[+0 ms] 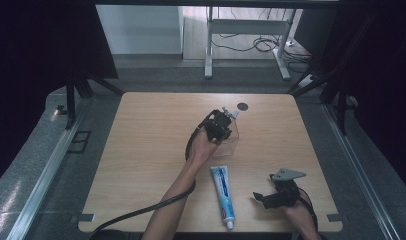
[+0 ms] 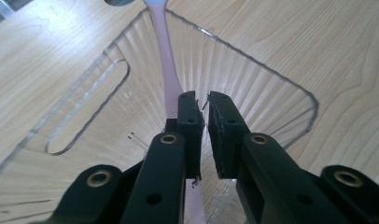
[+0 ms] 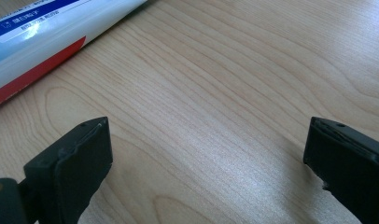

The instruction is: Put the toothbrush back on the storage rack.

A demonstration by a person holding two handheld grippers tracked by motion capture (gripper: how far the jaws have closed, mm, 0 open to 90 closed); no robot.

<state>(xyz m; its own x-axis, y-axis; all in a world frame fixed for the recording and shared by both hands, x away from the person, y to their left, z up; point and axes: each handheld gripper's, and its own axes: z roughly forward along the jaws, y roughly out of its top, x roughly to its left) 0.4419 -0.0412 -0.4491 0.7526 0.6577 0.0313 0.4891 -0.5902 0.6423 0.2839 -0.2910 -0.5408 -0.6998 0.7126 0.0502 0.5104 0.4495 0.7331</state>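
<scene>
The wooden counter carried a clear plastic cup near its middle and a toothpaste tube lying flat nearer the person, well apart from the cup. The left tongs reached down into the cup, their jaws almost closed with only a thin gap, beside a pink toothbrush leaning inside it; whether they pinched it I could not tell. The right tongs rested wide open near the tube, holding nothing.
</scene>
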